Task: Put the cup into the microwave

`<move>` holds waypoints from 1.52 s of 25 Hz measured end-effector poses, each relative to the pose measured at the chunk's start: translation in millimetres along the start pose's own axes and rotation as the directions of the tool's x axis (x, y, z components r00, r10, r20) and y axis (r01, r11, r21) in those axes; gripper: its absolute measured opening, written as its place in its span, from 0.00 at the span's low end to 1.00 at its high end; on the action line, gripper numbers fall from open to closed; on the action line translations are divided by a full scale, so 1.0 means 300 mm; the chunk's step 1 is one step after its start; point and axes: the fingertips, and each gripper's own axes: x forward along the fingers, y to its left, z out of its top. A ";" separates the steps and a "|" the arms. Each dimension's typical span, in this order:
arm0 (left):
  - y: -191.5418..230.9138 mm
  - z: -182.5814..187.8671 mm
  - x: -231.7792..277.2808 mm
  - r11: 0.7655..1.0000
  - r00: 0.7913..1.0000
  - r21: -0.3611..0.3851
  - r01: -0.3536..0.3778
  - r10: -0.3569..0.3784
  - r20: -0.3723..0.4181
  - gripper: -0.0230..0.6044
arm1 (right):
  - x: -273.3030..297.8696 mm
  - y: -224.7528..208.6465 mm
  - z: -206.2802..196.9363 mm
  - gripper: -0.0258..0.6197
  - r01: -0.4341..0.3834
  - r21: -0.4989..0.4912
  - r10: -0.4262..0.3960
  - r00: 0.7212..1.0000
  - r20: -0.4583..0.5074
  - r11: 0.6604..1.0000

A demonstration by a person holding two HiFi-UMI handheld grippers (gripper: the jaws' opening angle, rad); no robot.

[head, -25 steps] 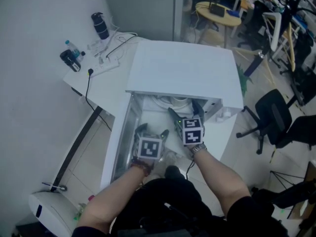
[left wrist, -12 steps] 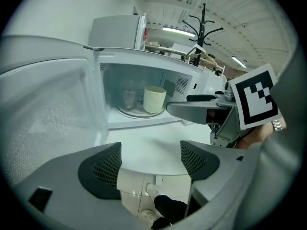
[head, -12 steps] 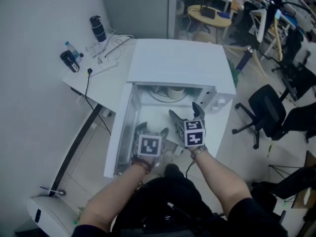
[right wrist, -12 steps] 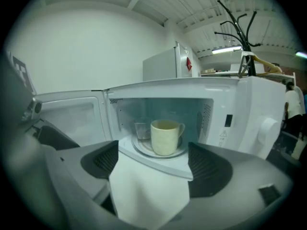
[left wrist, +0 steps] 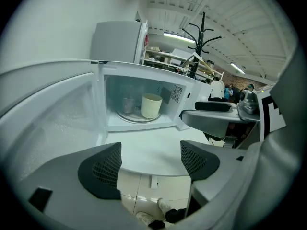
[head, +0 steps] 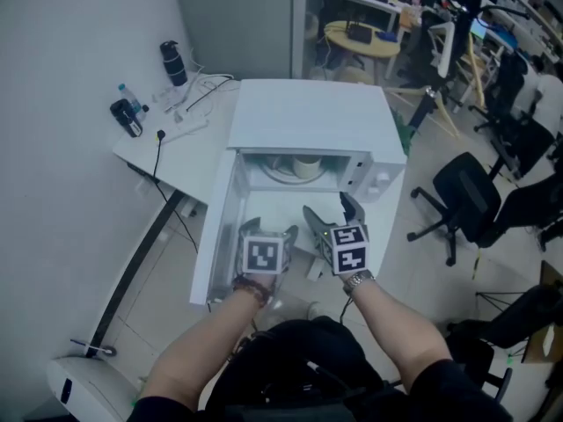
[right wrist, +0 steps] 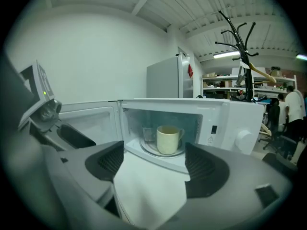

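A cream handled cup (right wrist: 169, 139) stands upright inside the open microwave (right wrist: 225, 119).

Well ahead and to the left of the left gripper (head: 270, 231), a white desk (head: 198, 156) carries a dark cylindrical flask (head: 174, 63), a small clear plastic bottle (head: 128, 95), a black handheld device (head: 126, 118) and a white power strip (head: 182, 129) with black cables. Far ahead of the right gripper (head: 327, 205) stands a round yellow-topped table (head: 359, 39). Off to that gripper's right is a black swivel office chair (head: 462, 196). In the right gripper view, a tall black coat stand (right wrist: 238, 42) rises in the distance, with a grey cabinet (right wrist: 165, 78) to its left.
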 end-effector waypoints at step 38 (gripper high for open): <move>-0.481 -0.179 -0.332 0.994 0.980 0.051 -0.096 0.085 0.180 0.42 | -0.661 0.065 -0.087 0.27 -0.320 -0.060 0.323 0.945 0.054 0.946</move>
